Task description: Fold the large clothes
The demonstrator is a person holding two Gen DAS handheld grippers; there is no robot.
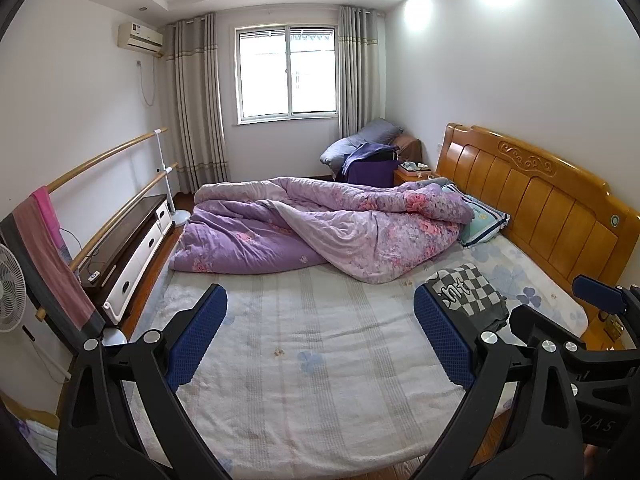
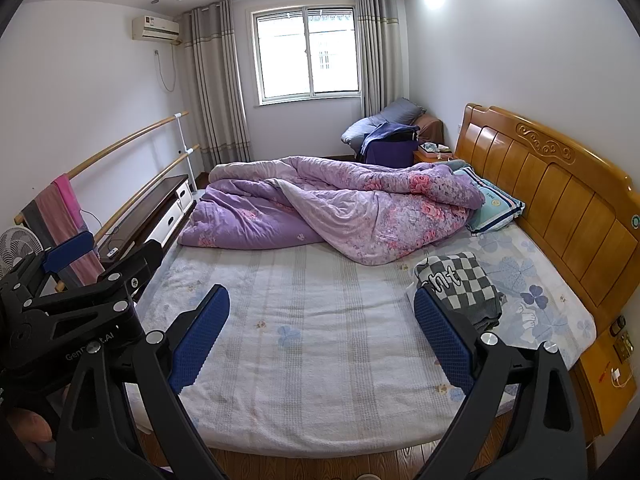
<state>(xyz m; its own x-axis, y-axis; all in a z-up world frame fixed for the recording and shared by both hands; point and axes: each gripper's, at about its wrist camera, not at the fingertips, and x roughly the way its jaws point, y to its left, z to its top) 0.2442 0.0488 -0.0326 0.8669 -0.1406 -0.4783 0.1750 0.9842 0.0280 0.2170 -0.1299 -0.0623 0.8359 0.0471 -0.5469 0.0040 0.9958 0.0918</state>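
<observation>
A: Grippers, nearest first?

B: Two. Left gripper [image 1: 320,332]: black frame, blue dimpled pads [image 1: 202,334], jaws spread wide, nothing between them. Right gripper [image 2: 322,334]: same build, jaws equally wide apart, nothing held. Both hang above the near edge of the bed [image 2: 320,360].

A: Bed covering?

B: One sheet, pale, nubby weave, faint grey stripes and blue flower prints.

A: The garment?

B: One folded checkered garment [image 2: 460,284], black-and-white knit with white lettering, lying at 2 o'clock on the sheet, just beyond the right gripper's right pad, near the headboard [image 2: 560,200].

A: Farther back?

B: One purple floral quilt [image 2: 340,212], puffy, crumpled across the far half. One striped pillow [image 2: 496,204] at 1 o'clock, partly under the quilt. One headboard, glossy orange wood, panelled, with a carved scroll.

A: Beyond the bed?

B: One window [image 2: 308,54] at 12 o'clock, two grey pleated curtains [image 2: 212,84], one air conditioner [image 2: 156,28] at 11 o'clock.
</observation>
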